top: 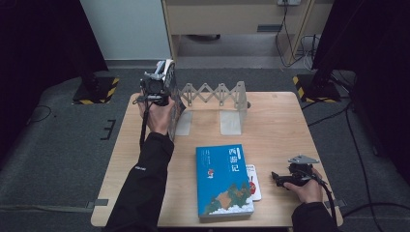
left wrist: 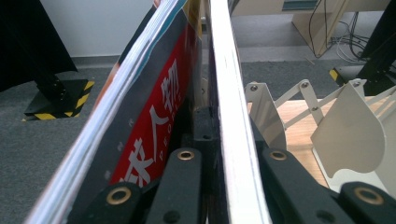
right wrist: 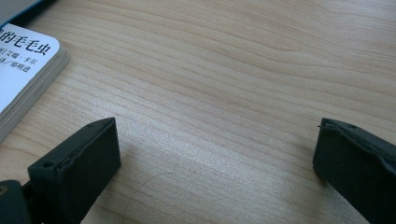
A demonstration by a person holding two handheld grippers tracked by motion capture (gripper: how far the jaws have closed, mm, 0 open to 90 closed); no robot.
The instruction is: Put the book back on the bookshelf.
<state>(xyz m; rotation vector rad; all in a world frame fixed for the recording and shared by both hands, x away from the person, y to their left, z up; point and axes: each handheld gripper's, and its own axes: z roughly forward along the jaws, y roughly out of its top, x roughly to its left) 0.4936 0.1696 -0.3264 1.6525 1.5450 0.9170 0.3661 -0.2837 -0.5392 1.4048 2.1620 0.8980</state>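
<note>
Nearest the high camera, at the table's (top: 280, 121) front edge, lies a blue book (top: 223, 181) flat on its back, with a small white book (top: 254, 181) tucked partly under its right side. In the right gripper view that white book's rounded corner (right wrist: 23, 70) sits at the upper left, printed with black characters.

Just right of these two, the right gripper (top: 278, 178) rests low over the bare wood in the person's hand, pointing towards the books; its jaws stand wide apart with nothing between them, as the right gripper view shows plain tabletop in the gap.

At the far left corner of the table the left gripper (top: 162, 82) is raised and clamped on a magazine (top: 175, 104), which stands on edge. In the left gripper view the jaws are closed tight on it, the red cover (left wrist: 159, 126) with large white lettering to one side and a white edge (left wrist: 233, 121) to the other.

Just beside the magazine stands a white expanding book rack (top: 220, 96), its scissor links spread along the back of the table and its upright plates (left wrist: 348, 126) apart from the magazine
</note>
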